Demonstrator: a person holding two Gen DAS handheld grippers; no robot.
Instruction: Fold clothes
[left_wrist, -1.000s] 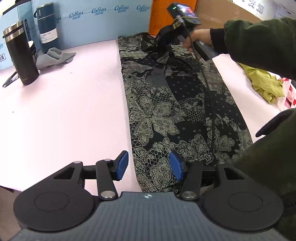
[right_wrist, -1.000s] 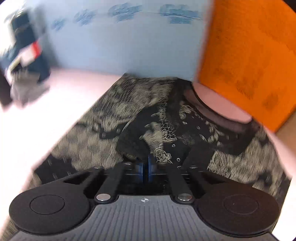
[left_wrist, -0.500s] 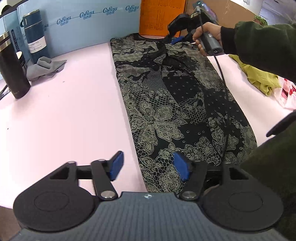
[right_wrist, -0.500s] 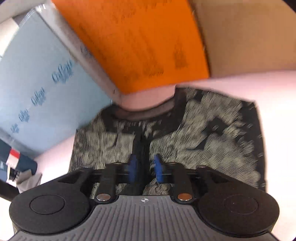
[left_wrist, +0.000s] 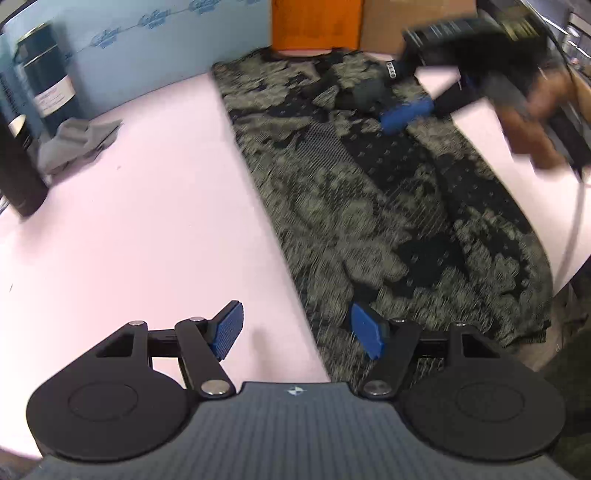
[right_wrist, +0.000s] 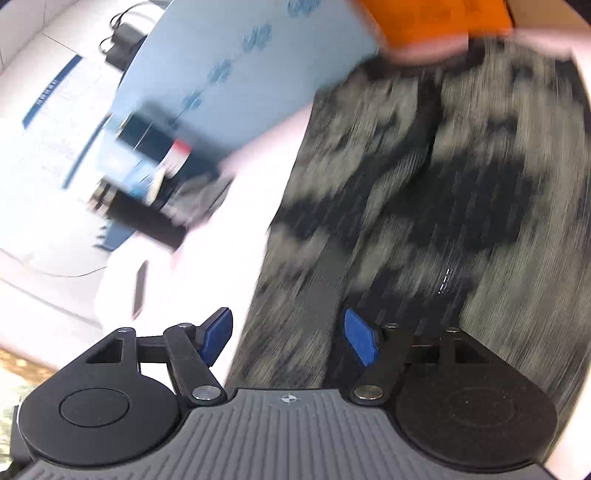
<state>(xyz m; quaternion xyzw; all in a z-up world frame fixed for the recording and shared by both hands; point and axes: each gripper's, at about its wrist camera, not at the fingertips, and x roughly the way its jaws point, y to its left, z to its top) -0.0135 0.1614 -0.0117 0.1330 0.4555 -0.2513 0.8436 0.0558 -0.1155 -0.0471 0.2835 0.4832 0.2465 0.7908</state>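
Left wrist view shows the patterned garment (left_wrist: 388, 206) spread long and narrow on the pink desk (left_wrist: 147, 221), its collar by the orange box (left_wrist: 314, 22) — laid out flat, I judge, so it can be folded end to end. Nearest the hem, farthest from that box, the left claw (left_wrist: 295, 332) hangs released, straddling the garment's left edge and gripping nothing. Closer to the box, the right claw (left_wrist: 402, 99) — blurred — has just been opening, nothing between its jaws.
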